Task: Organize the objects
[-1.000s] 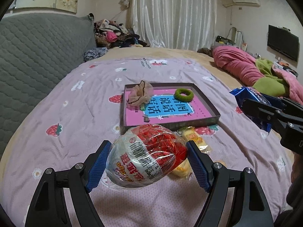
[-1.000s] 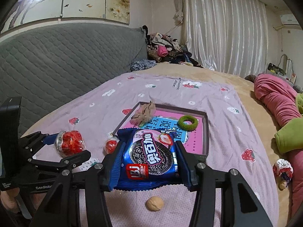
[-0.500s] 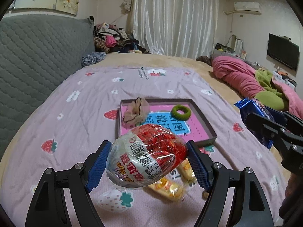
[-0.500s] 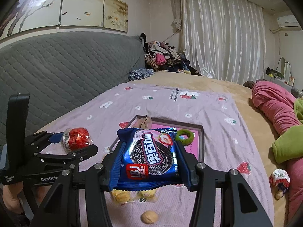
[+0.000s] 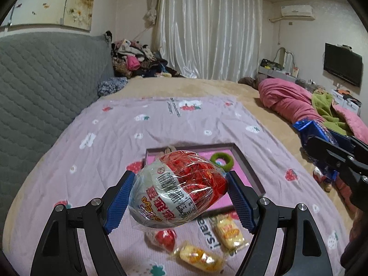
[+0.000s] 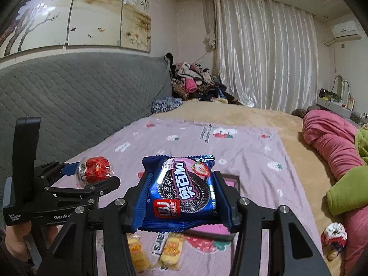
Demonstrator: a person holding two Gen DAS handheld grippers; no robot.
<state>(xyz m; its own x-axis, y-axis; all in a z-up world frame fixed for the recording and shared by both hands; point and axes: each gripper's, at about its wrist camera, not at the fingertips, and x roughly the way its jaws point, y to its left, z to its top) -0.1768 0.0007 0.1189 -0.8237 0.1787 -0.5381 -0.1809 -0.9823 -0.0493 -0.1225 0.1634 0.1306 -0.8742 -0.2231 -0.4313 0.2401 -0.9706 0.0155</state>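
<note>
Snacks (image 5: 227, 231) litter a strawberry-print bedsheet (image 5: 161, 124) — curtained bedroom beyond.

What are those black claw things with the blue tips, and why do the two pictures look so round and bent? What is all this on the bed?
There is no robot here. A person holds a hand-held gripper in each hand, a black two-fingered tong with blue pads. Each one carries a wide-angle camera looking forward along its fingers, which bends the picture.

One picture comes from the left hand-held gripper. It grips an egg-shaped snack in clear wrap. The other picture comes from the right hand-held gripper, which grips a blue cookie packet. Each gripper also shows at the edge of the other's picture.

Below them is a bed with a purple strawberry-print sheet. On it lies a shallow tray with a pink floor, holding a green ring. Nearer the camera lie two yellow wrapped snacks and a small red one.
</note>
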